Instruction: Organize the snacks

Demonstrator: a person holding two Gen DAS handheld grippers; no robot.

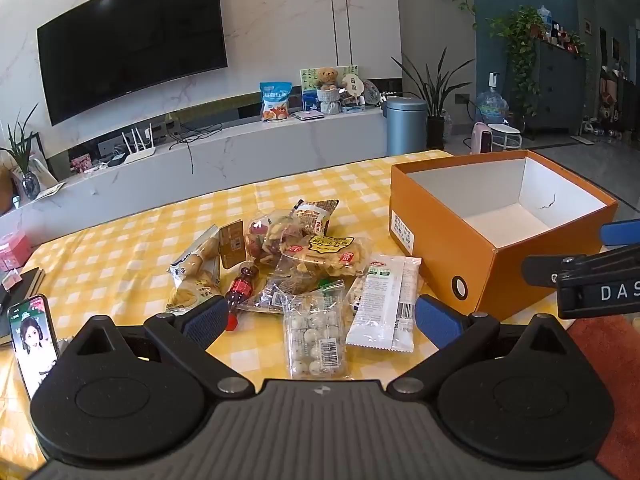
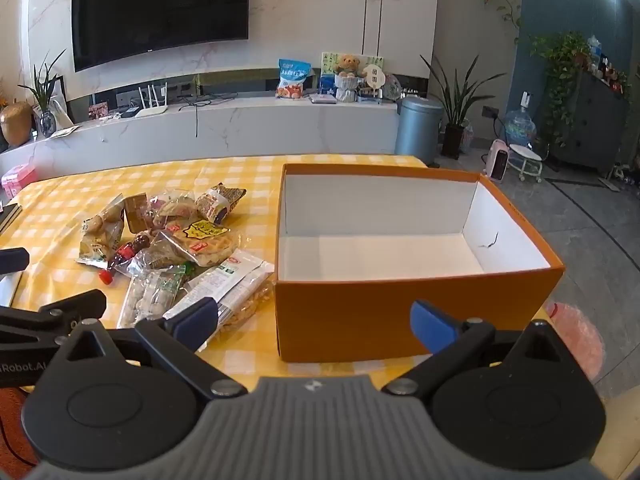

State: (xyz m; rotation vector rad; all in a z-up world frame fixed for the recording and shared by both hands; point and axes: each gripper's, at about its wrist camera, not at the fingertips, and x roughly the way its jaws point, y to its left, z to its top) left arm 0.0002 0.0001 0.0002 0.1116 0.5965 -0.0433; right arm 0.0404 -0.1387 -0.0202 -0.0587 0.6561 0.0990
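A pile of snack packets lies on the yellow checked tablecloth; it also shows in the right wrist view. It includes a clear bag of white balls, a white packet and a small cola bottle. An open orange box with a bare white inside stands to the right, also in the right wrist view. My left gripper is open, just before the pile. My right gripper is open in front of the box's near wall.
A phone with a lit screen stands at the table's left edge, near dark books. A red mat lies right of the box. Beyond the table are a TV bench, a bin and plants.
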